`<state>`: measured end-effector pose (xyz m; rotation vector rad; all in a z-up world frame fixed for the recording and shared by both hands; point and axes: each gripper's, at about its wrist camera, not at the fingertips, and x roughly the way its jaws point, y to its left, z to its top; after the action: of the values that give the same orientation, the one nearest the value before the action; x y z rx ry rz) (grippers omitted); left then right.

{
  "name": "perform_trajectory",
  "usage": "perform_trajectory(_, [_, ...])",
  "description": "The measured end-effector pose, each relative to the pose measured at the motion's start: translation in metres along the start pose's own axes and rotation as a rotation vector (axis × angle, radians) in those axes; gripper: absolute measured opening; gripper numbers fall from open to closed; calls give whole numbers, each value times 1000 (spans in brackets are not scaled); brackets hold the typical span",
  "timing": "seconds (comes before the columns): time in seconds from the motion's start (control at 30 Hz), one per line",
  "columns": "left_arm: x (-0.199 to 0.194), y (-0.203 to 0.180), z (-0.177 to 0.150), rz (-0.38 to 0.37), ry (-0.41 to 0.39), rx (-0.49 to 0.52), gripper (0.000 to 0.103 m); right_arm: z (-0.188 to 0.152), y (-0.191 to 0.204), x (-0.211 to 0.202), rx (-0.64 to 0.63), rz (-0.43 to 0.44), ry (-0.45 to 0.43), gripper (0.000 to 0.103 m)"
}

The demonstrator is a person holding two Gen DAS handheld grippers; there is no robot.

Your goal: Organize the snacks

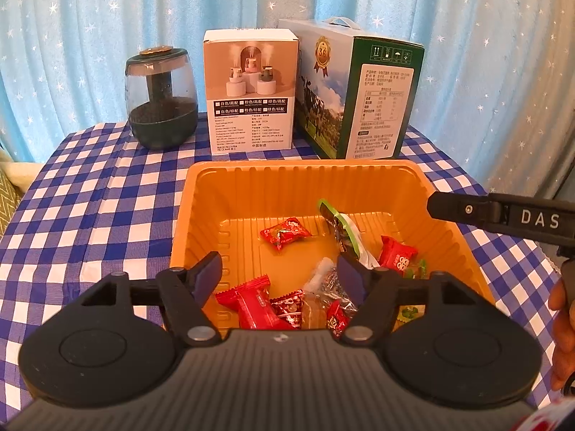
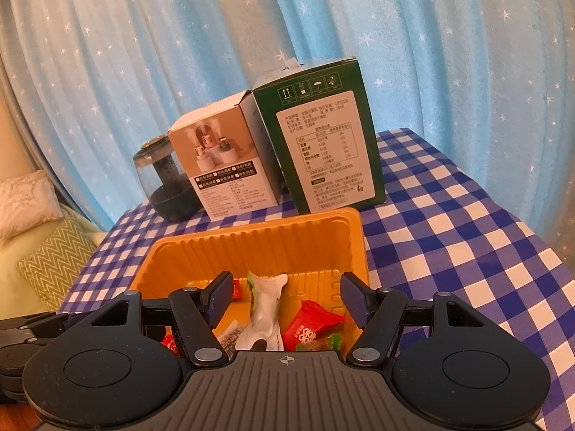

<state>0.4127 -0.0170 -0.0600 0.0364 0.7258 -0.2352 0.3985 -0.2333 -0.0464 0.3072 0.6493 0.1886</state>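
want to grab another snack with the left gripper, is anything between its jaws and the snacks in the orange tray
Nothing visible blocks it. The left gripper hangs open over the orange tray, with the red candy packet and other wrapped snacks lying loose right below. The right gripper sits off at the tray's right side, clear of that path.

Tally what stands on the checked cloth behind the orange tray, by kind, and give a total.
Boxes: 2 (white box, green box)
Dark green humidifier: 1
Total: 3
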Motion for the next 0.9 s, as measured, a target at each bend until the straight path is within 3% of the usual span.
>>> perform_trajectory(0.4, [-9, 5, -2, 17, -12, 14, 84, -1, 2, -2, -26, -20, 20, 66])
perform_trajectory(0.57, [-14, 7, -5, 43, -30, 25, 95, -4, 0, -4, -30, -30, 25, 79])
perform_trajectory(0.9, [-34, 4, -17, 72, -45, 56, 103, -21, 3, -10, -118, -56, 104, 87])
